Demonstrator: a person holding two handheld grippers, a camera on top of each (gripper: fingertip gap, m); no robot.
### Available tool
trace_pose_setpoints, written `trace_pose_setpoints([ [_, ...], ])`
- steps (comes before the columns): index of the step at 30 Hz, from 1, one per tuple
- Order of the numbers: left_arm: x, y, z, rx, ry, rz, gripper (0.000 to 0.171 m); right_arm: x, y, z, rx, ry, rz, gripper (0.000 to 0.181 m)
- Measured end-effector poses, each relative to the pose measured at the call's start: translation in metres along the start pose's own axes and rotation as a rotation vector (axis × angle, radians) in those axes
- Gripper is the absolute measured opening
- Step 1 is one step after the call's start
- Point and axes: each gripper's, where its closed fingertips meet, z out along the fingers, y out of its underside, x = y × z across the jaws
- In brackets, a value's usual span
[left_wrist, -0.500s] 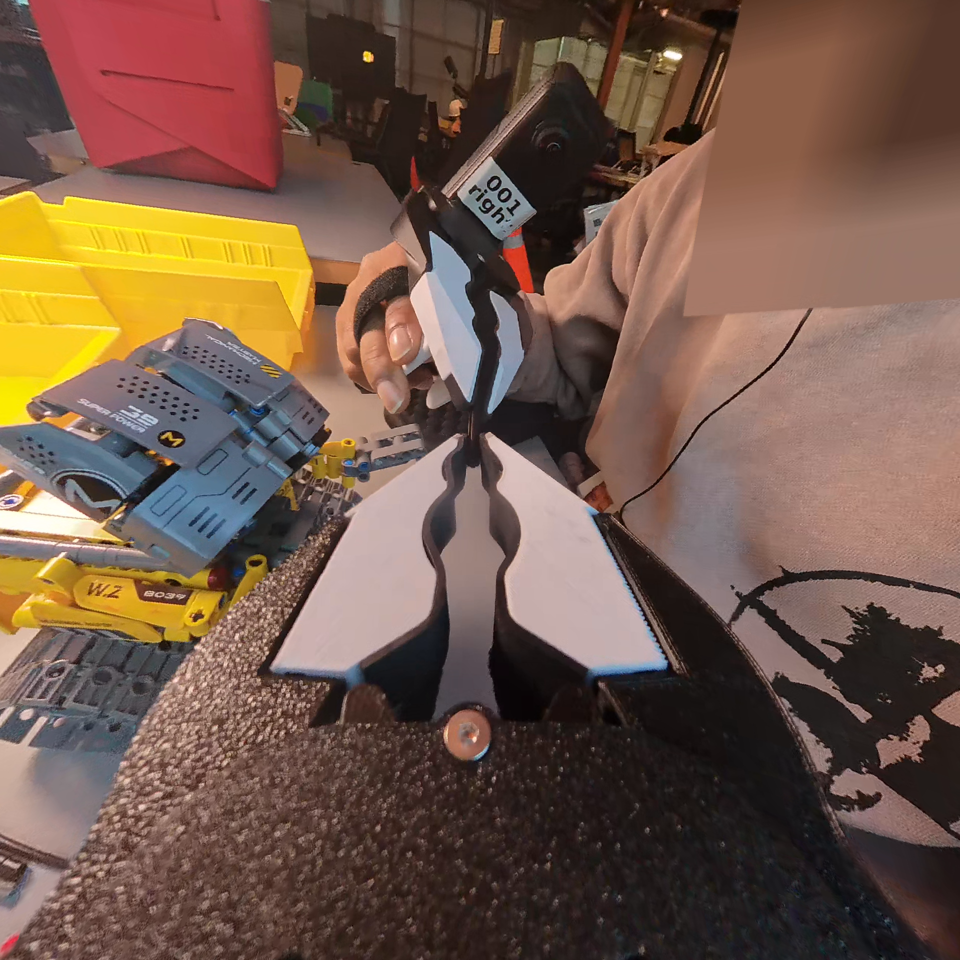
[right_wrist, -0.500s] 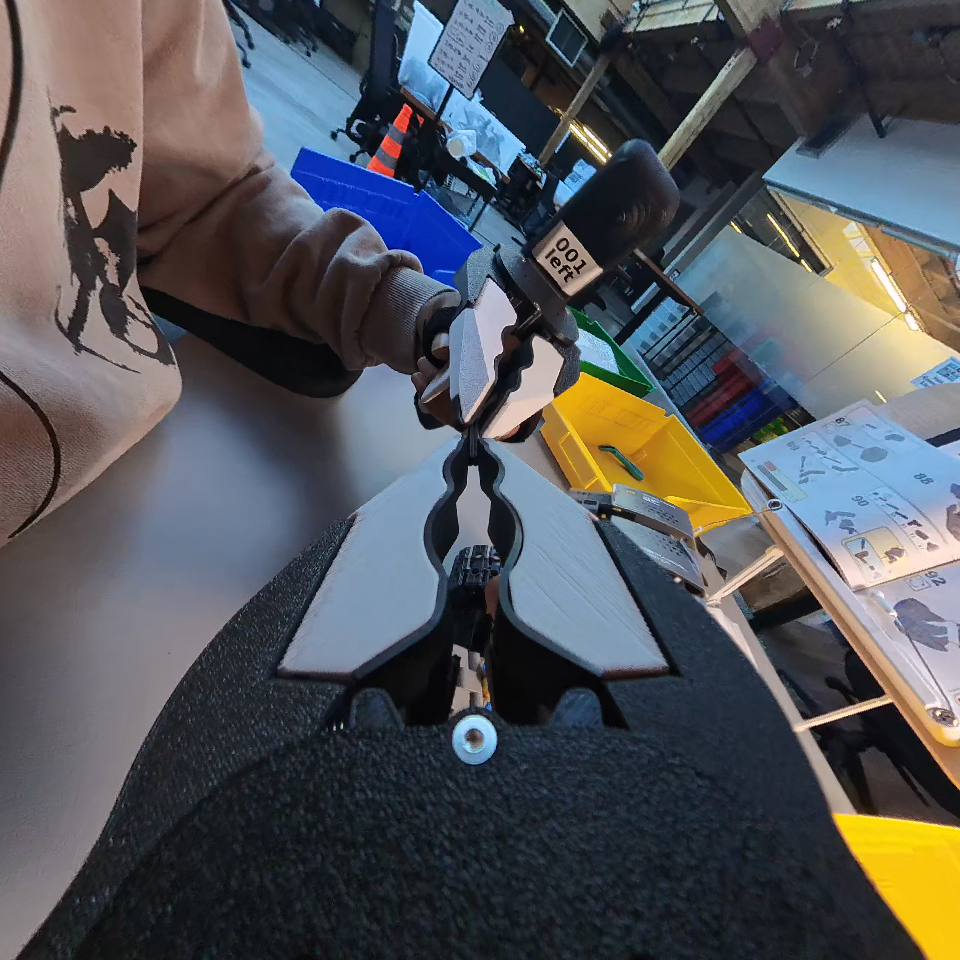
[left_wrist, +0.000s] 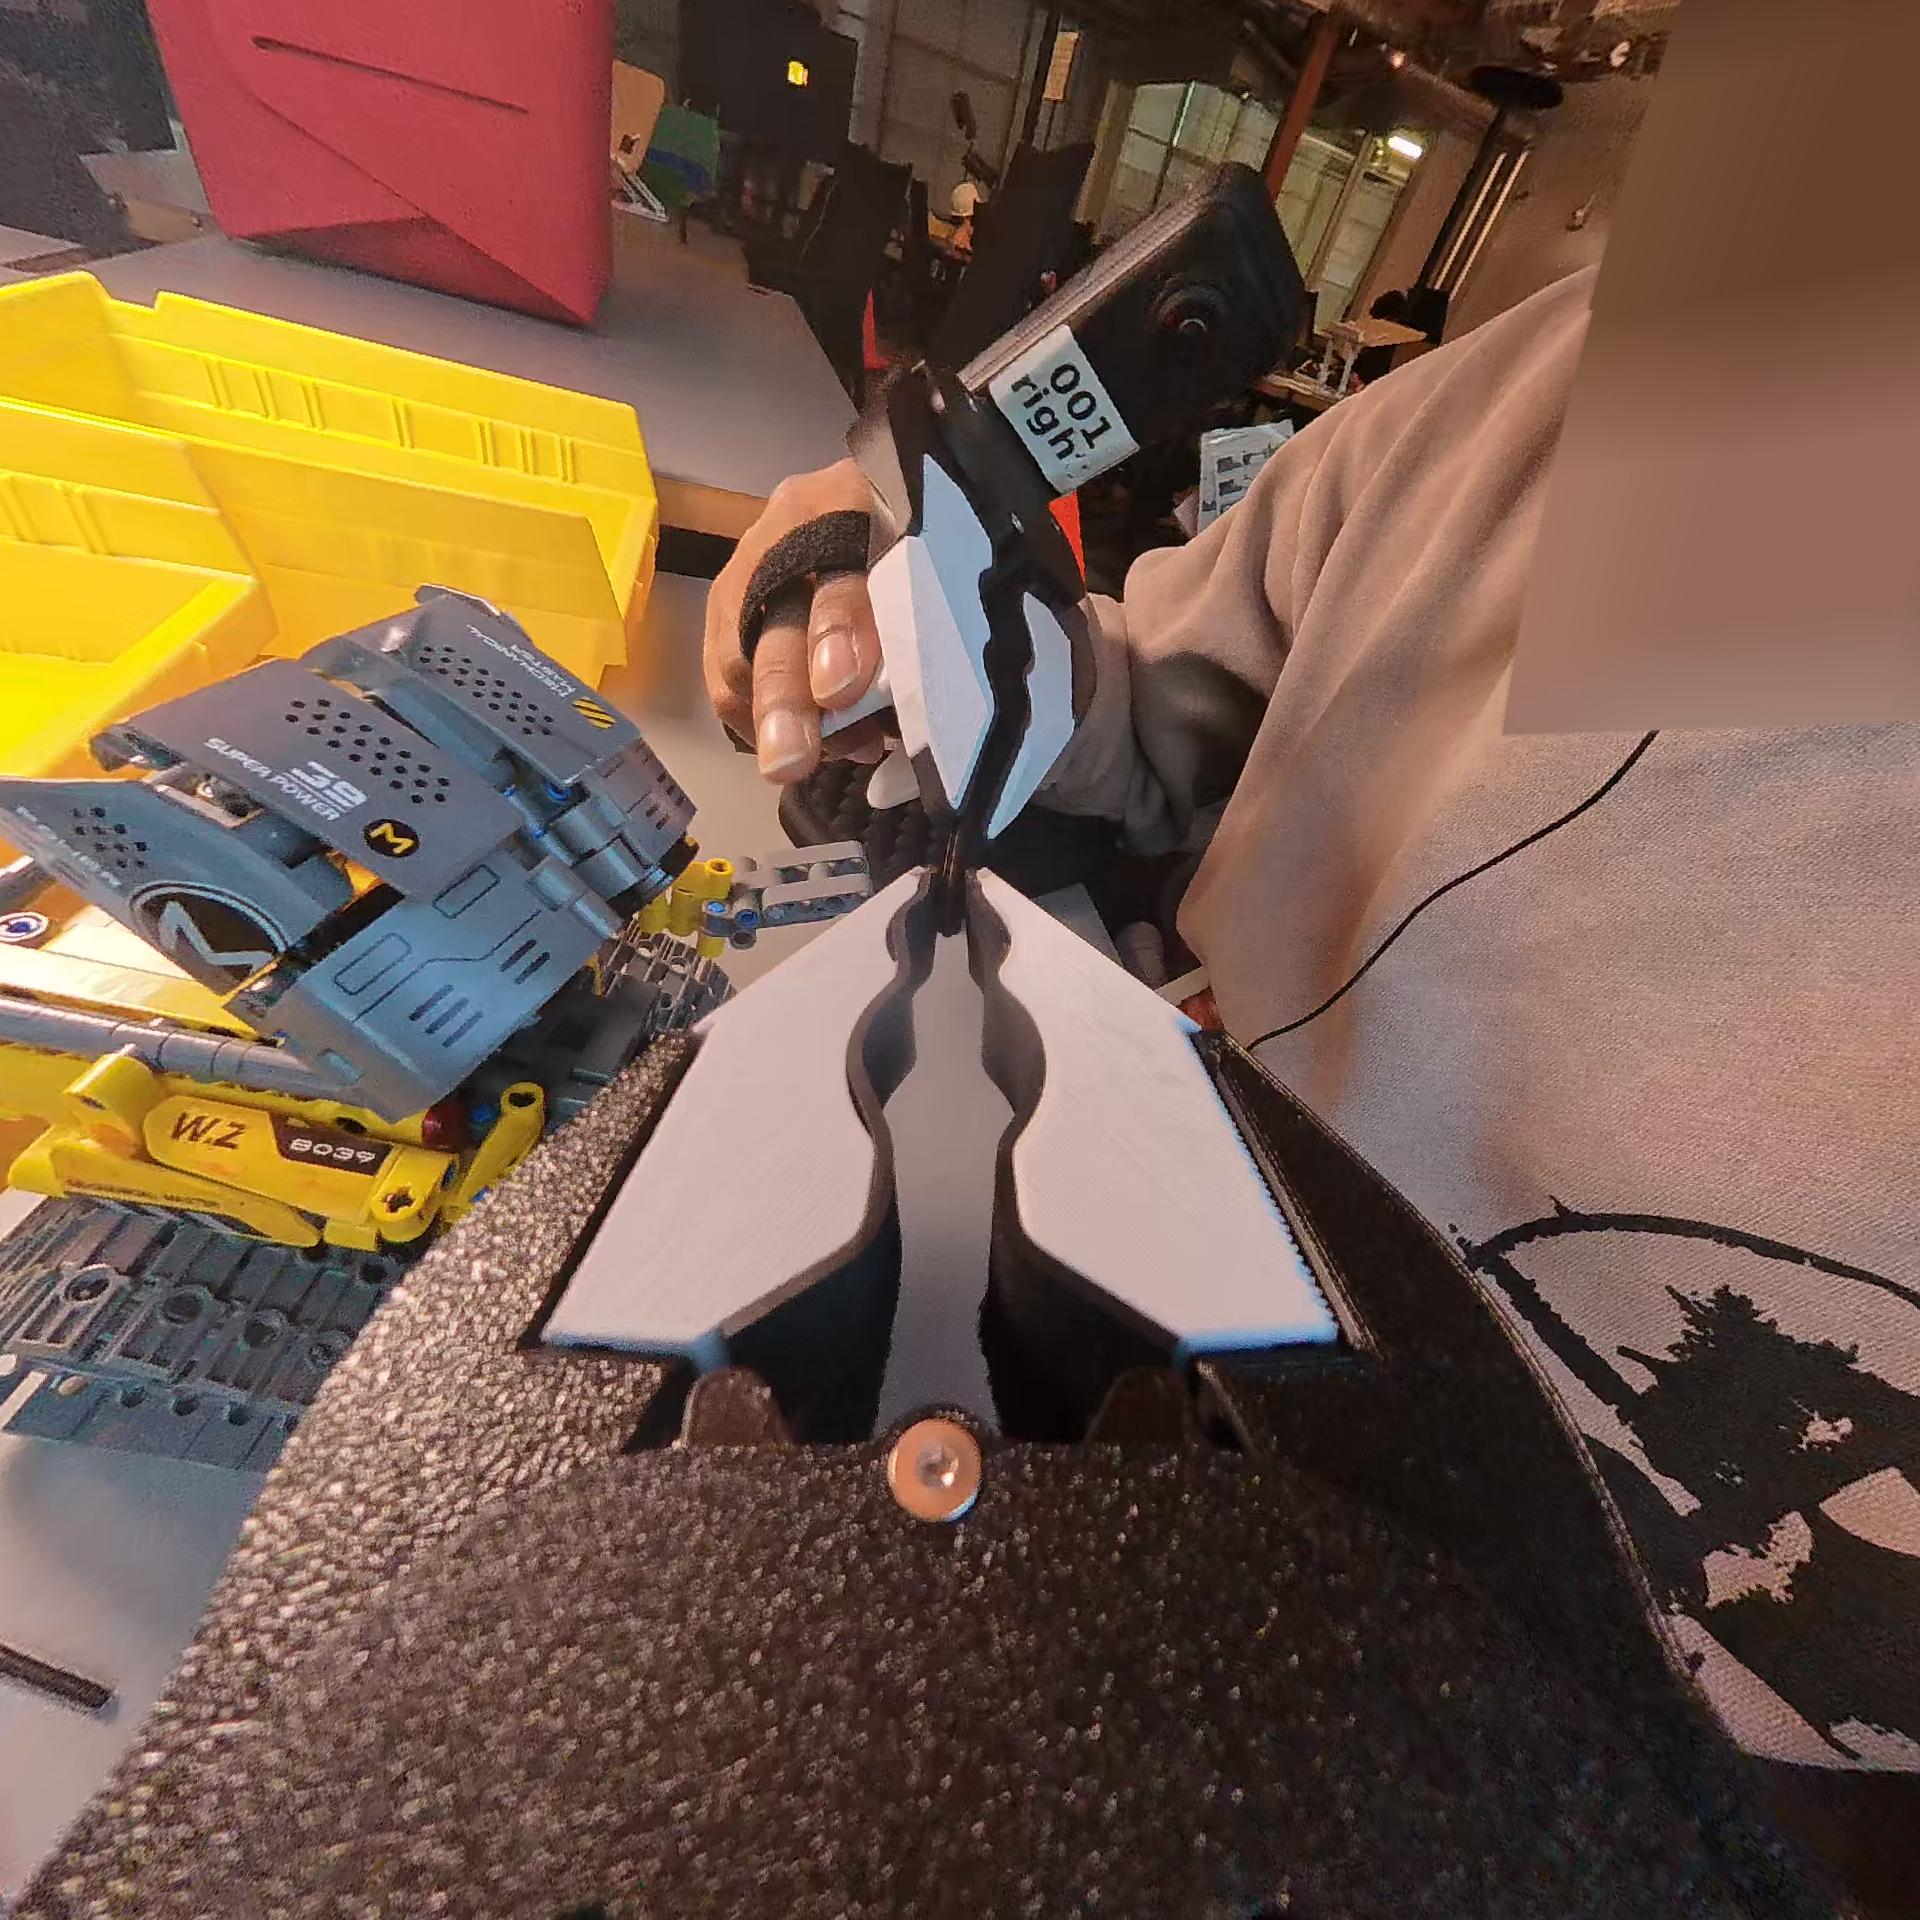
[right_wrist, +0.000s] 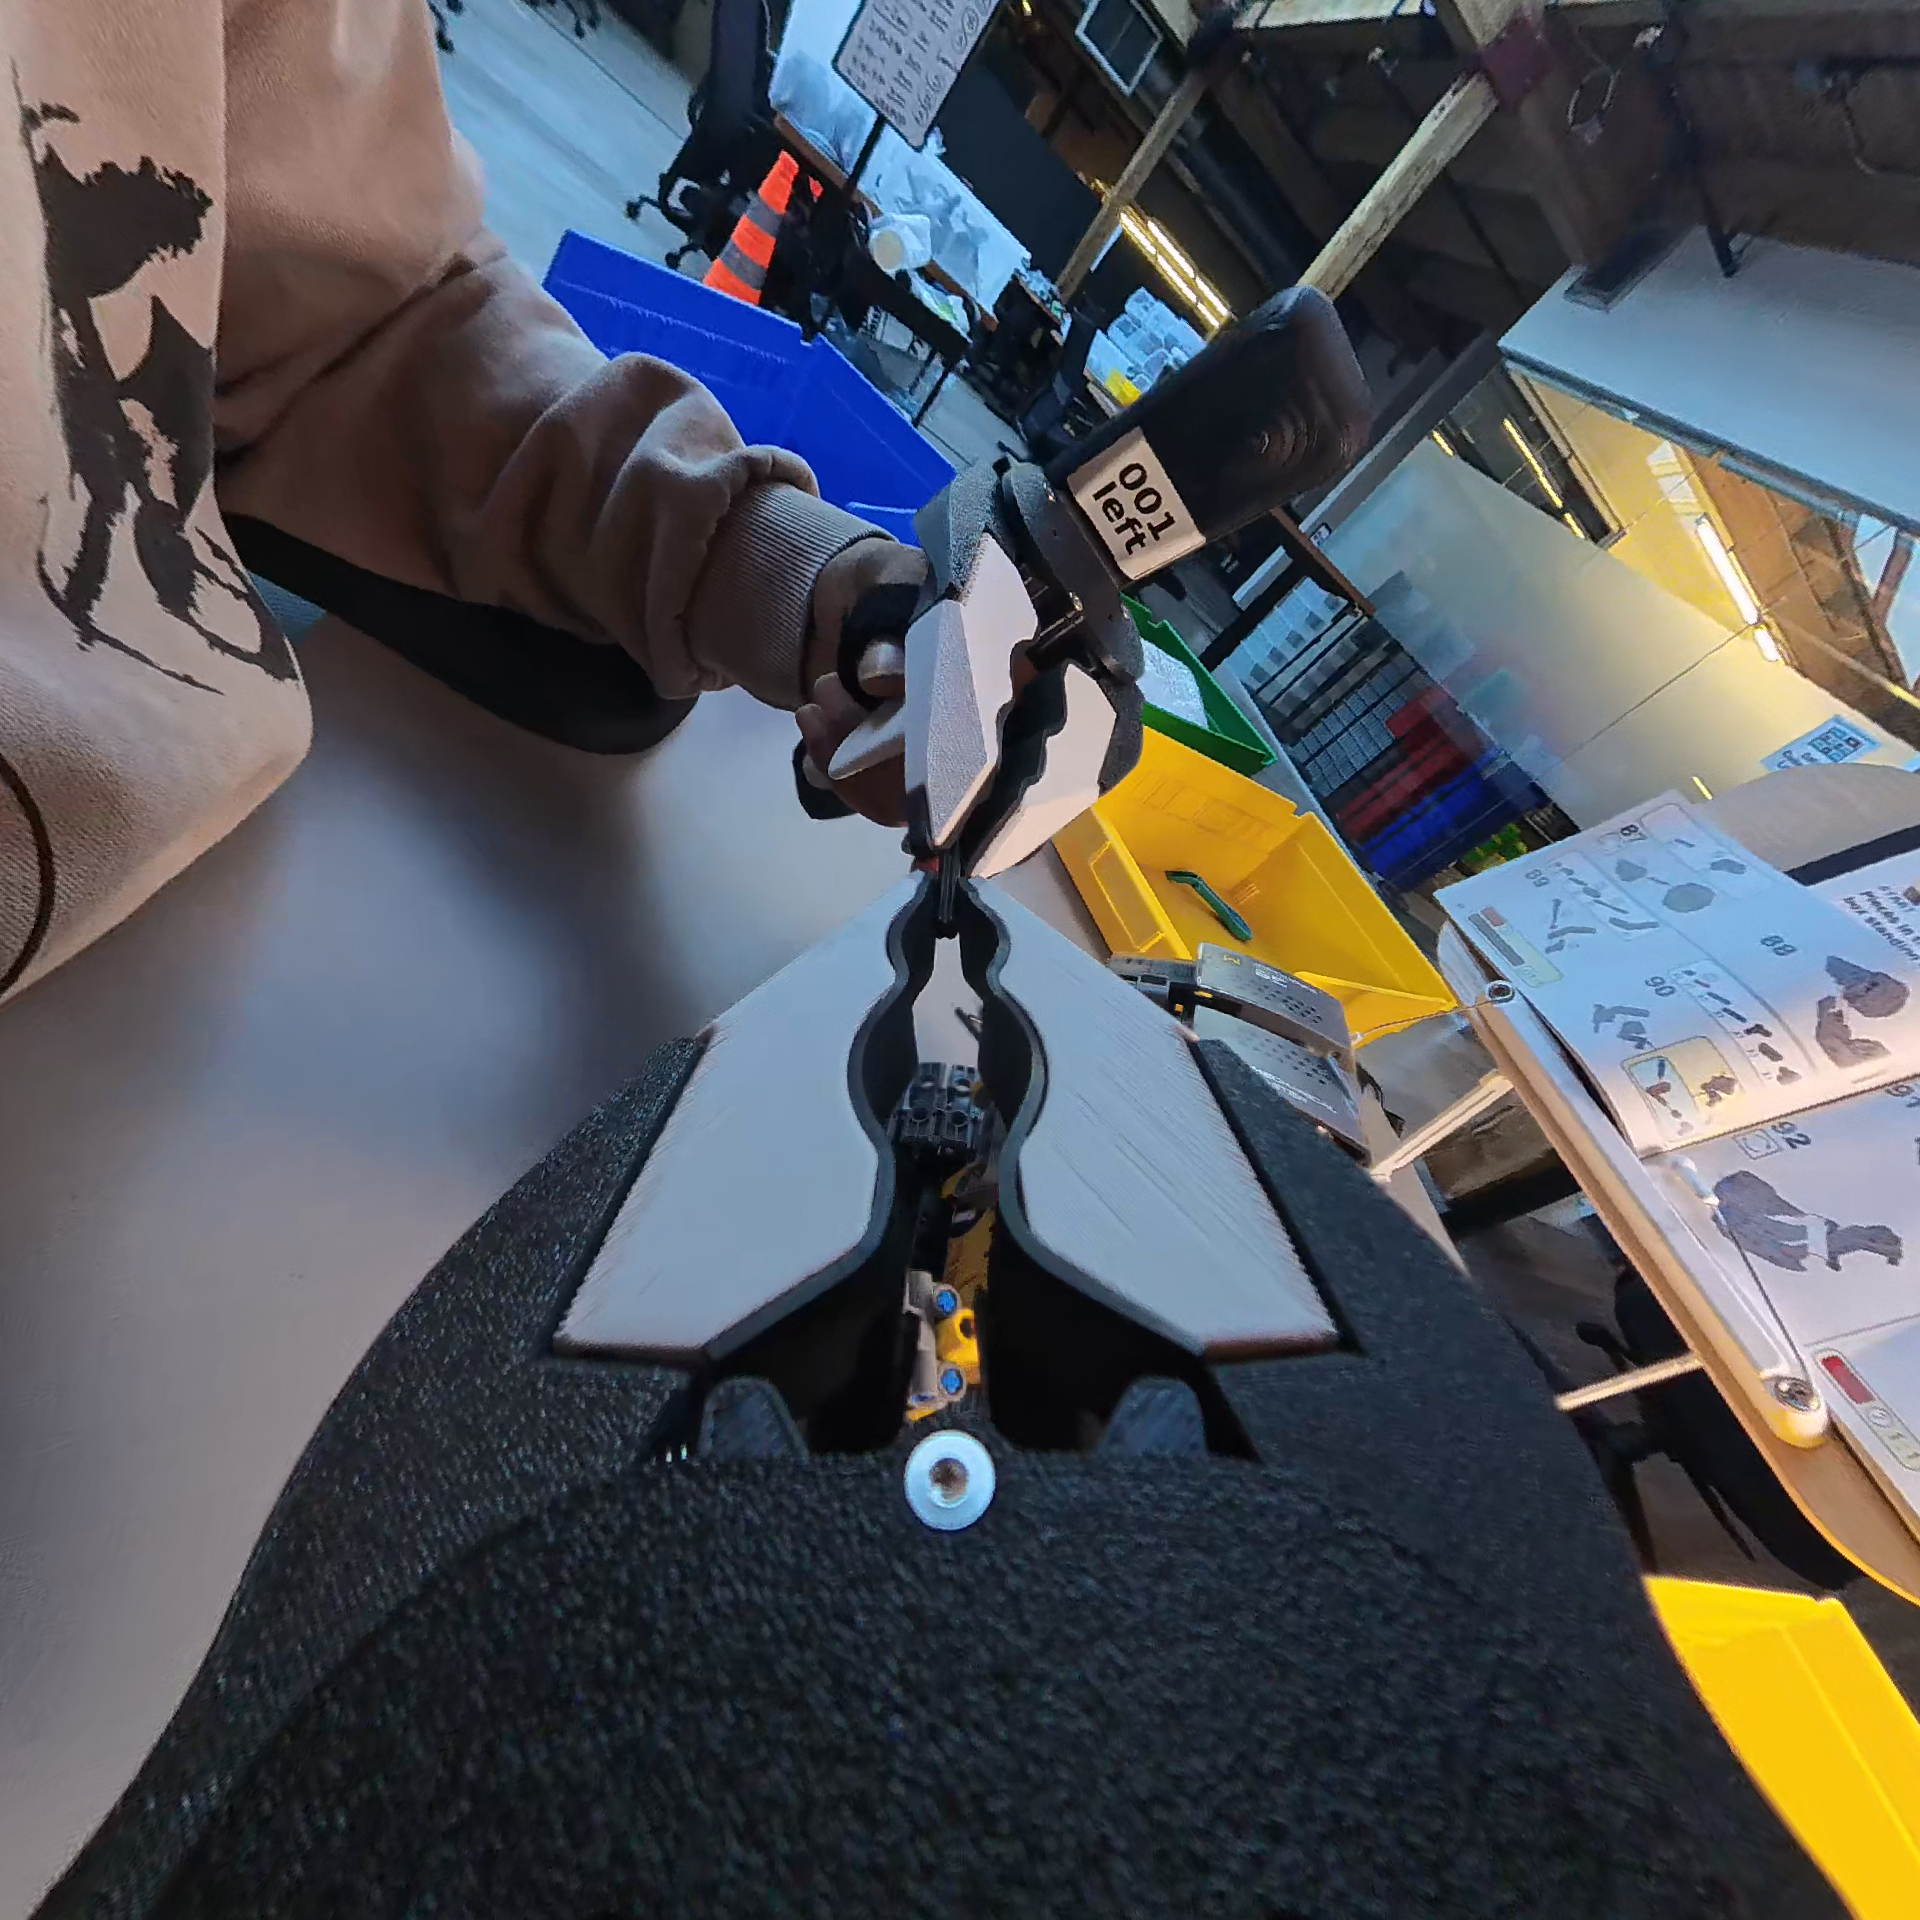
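a small black pin (right_wrist: 947, 896) sits pinched tip to tip between the left gripper (left_wrist: 948, 902) and right gripper (right_wrist: 947, 914), both pressed together on it above the grey table (right_wrist: 436, 935). a grey-and-yellow brick vehicle (left_wrist: 343, 914) stands just left; yellow bins (left_wrist: 312, 499) behind.
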Motion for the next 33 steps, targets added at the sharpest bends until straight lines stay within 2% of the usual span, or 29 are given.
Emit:
trace_pose_setpoints([
  [7,0.000,0.002,0.001,0.010,0.020,-0.017,0.004,-0.001,0.001,0.000,-0.001,-0.016,0.042,0.001],
  [11,0.003,-0.004,0.001,0.023,-0.013,0.070,0.004,0.003,-0.004,-0.003,0.044,-0.030,0.117,0.001],
  [13,-0.001,-0.012,-0.003,0.014,-0.108,0.157,0.007,0.015,-0.007,-0.012,0.079,-0.001,0.165,0.002],
  [15,-0.015,-0.023,-0.015,-0.007,-0.270,0.251,0.018,0.037,-0.006,-0.030,0.115,0.063,0.234,0.002],
  [16,-0.028,-0.025,-0.022,-0.045,-0.375,0.293,0.023,0.049,-0.002,-0.041,0.122,0.112,0.264,0.001],
  [18,-0.049,-0.024,-0.032,-0.152,-0.540,0.367,0.043,0.070,0.012,-0.061,0.125,0.197,0.331,0.001],
  [22,-0.076,-0.014,-0.033,-0.377,-0.700,0.561,0.075,0.092,0.040,-0.086,0.130,0.311,0.469,0.002],
  [25,-0.087,-0.011,-0.012,-0.485,-0.682,0.660,0.094,0.096,0.062,-0.088,0.095,0.339,0.539,0.003],
  [26,-0.093,-0.009,-0.007,-0.541,-0.684,0.710,0.095,0.096,0.067,-0.088,0.086,0.338,0.554,0.003],
  [29,-0.112,-0.003,-0.002,-0.725,-0.654,0.837,0.079,0.095,0.073,-0.087,0.083,0.331,0.580,0.003],
  [31,-0.115,-0.006,-0.001,-0.749,-0.586,0.804,0.077,0.096,0.075,-0.087,0.078,0.342,0.592,0.003],
  [33,-0.111,-0.013,0.001,-0.711,-0.506,0.703,0.074,0.095,0.076,-0.087,0.079,0.343,0.589,0.003],
])
